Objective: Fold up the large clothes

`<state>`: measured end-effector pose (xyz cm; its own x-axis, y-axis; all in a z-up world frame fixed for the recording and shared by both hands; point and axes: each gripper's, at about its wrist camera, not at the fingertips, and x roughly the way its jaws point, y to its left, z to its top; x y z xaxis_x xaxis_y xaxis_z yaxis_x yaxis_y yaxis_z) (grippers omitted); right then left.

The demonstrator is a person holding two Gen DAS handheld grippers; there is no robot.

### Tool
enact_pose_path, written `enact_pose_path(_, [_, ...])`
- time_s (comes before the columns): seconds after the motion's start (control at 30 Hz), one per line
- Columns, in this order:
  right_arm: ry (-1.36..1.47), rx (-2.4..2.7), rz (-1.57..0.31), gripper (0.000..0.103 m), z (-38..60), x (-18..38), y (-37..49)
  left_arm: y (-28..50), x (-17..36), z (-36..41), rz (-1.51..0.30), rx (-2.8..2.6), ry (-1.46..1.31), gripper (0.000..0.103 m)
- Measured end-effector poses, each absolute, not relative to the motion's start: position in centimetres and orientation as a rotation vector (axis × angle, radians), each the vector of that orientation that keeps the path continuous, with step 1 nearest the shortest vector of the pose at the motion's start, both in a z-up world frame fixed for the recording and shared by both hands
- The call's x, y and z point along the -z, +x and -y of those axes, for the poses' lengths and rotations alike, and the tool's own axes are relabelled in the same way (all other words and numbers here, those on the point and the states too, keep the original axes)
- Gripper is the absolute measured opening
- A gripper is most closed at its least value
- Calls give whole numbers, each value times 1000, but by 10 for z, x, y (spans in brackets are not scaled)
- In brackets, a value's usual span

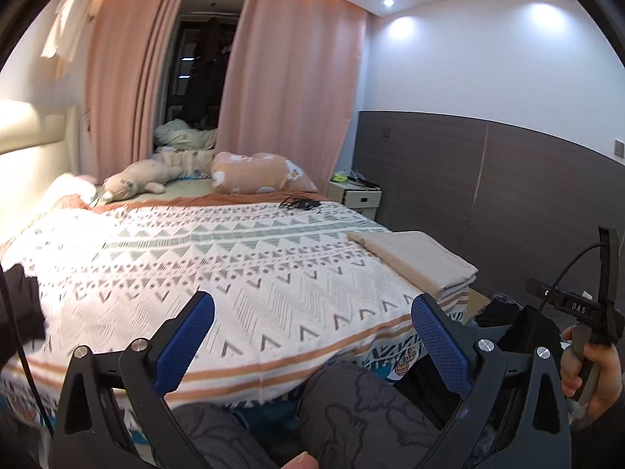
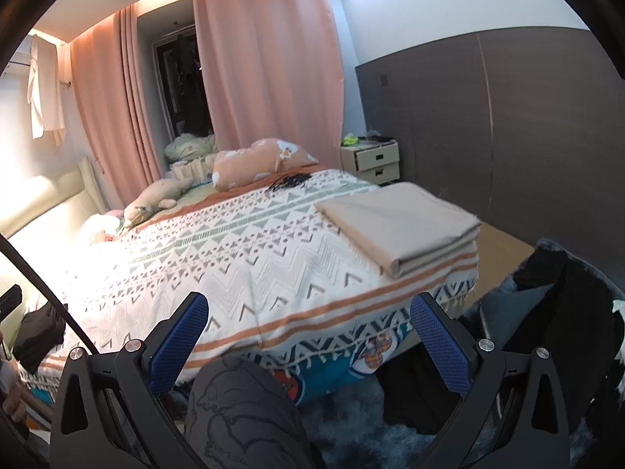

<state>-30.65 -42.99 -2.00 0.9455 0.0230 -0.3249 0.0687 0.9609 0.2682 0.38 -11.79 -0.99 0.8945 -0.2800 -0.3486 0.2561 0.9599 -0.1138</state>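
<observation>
Both the left gripper (image 1: 312,332) and the right gripper (image 2: 308,332) have their jaws spread wide, holding nothing. The folded beige cloth (image 2: 398,222) lies at the bed's near right corner, close to the edge — a careless brush could push it off onto the floor. Dark clothes (image 2: 554,312) sit heaped right of the bed, another dark piece (image 1: 19,305) at its left edge; a loose pinch may drag them unevenly. The patterned bedspread (image 1: 234,258) gives a wide soft surface — pink curtains (image 1: 289,90), pillow (image 1: 254,172), nightstand (image 2: 371,160) beyond.
</observation>
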Motion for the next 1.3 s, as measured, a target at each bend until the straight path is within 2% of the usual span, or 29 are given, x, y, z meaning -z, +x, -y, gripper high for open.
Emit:
enact_pose_path(0.37, [224,-23,-316,103,388,28,-303,-7,24,100,-372,200,-80,103])
enact_pose_path(1.3, [286,-43,-301,103,369,46,-310,-17,24,97,-367,182,-47,103])
